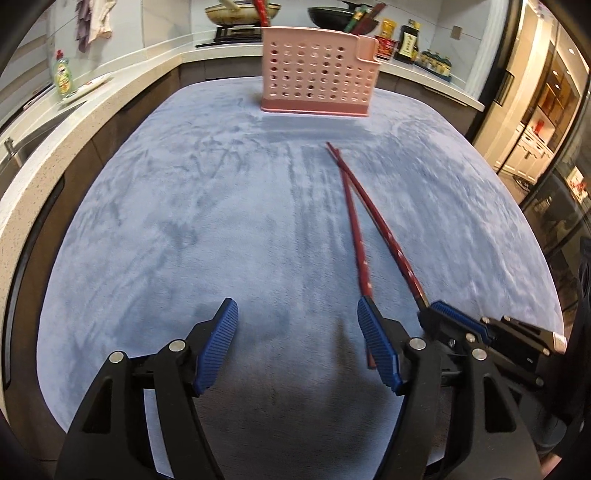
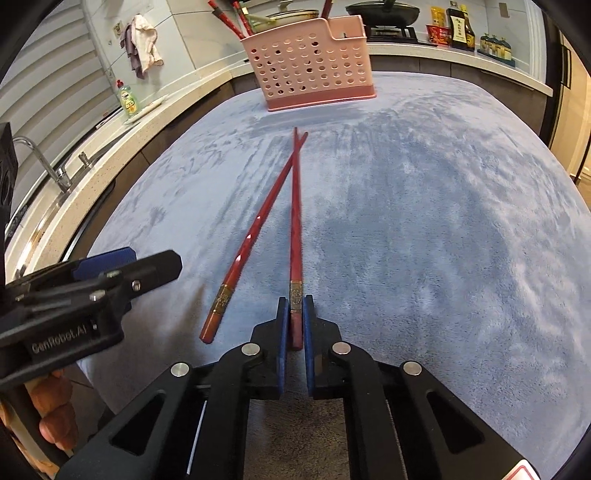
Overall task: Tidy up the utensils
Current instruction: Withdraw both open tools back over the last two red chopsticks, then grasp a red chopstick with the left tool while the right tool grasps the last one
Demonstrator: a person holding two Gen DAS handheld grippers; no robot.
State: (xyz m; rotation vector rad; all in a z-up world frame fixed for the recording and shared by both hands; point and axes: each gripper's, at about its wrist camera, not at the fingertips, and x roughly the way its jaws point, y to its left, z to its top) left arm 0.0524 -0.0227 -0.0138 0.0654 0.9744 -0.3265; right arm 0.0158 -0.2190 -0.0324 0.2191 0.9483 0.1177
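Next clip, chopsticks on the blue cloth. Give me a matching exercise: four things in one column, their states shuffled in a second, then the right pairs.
1. left gripper
2. right gripper
3. left chopstick
4. pink holder

A. standing at the cloth's far edge, chopsticks inside
B. jaws closed on a chopstick's banded end
C. jaws wide apart, nothing between them
D. lying loose on the cloth, crossing its mate near the tips

Pairs: 1-C, 2-B, 3-D, 4-A

At about nine o'clock in the right wrist view, the black body of the left gripper (image 2: pixel 127 275) carries pale lettering that reads "GenRobot.AI". Labels on the bottles (image 2: pixel 460 26) at one o'clock are too small to read.
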